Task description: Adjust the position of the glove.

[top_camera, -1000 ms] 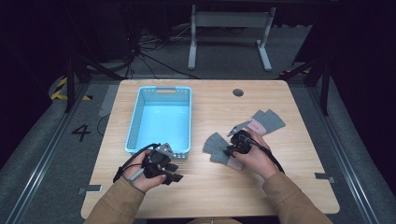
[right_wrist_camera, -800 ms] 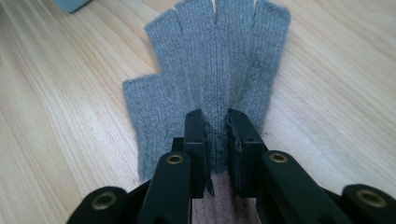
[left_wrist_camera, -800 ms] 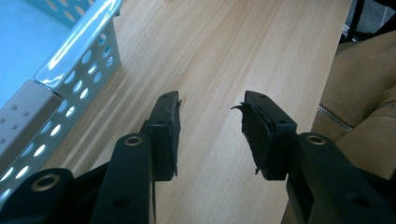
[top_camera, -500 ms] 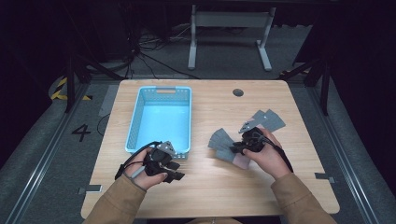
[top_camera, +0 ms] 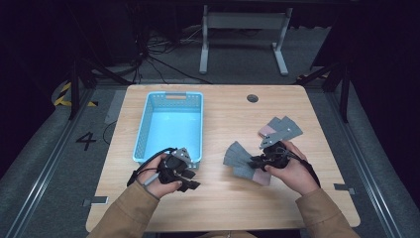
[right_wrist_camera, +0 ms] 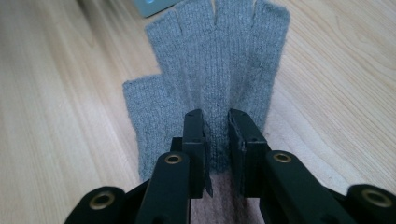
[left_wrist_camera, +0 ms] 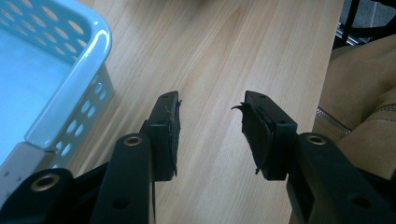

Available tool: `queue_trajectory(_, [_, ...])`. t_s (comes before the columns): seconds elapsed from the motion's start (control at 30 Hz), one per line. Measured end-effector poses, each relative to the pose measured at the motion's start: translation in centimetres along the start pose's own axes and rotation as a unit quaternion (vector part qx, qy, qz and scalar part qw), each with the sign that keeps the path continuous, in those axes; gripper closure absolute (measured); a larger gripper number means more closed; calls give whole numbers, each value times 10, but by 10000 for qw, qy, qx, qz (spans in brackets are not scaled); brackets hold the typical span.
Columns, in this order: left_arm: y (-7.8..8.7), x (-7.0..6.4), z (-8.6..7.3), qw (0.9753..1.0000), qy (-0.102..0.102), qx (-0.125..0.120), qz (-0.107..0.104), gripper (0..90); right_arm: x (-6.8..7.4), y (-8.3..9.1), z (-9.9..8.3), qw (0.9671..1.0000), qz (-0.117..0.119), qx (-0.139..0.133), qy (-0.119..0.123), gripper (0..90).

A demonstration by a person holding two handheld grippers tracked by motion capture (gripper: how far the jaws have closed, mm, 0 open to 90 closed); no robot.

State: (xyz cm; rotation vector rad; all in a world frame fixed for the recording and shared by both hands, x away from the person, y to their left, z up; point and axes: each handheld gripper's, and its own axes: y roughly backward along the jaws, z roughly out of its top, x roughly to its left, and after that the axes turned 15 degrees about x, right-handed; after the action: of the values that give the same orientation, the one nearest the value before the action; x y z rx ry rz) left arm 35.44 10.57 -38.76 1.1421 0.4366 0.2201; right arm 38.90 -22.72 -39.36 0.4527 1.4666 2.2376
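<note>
A blue basket (top_camera: 171,124) sits at the left of the surface (top_camera: 223,208). Just below it the left tool (top_camera: 187,178) hovers, released and holding nothing. Rightward, the right tool (top_camera: 255,161) is clenched on a grey glove (right_wrist_camera: 210,84) lying flat; a second glove (top_camera: 282,129) lies beyond.

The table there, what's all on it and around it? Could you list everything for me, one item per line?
Table: one, light wood, centre of the high view, with a small dark round hole near its far edge.
Basket: one, light blue plastic with perforated walls, on the table's left half.
Near glove: one, grey knit with a pinkish cuff, flat on the table, under the right gripper.
Far glove: one, grey with a pinkish patch, farther back on the right.
Metal stand: one, pale grey, on the floor beyond the table.
Left gripper: black, jaws open above bare wood beside the basket.
Right gripper: black, jaws nearly closed over the near glove's cuff end.
Sleeves: two, tan.
</note>
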Motion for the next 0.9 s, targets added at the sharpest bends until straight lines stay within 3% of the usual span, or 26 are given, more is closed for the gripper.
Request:
queue_trajectory(0.1, [-1, 0, 3, 10000, -33, 34, -17, 578, 4, 2, -4, 9996, 16, 7, 287, 781])
queue_trajectory(0.37, [-3, 1, 11, 9999, -140, 56, -56, 578, 8, -1, -10, 9985, 105, 108, 520, 781])
queue_trajectory(0.63, [-4, 0, 16, 9996, -255, 104, -94, 576, 9, -14, -17, 9940, 224, 228, 1047, 780])
queue_trajectory(0.9, [-5, 0, 18, 9995, -269, 126, -103, 576, 5, -25, -21, 9927, 321, 391, 1096, 780])
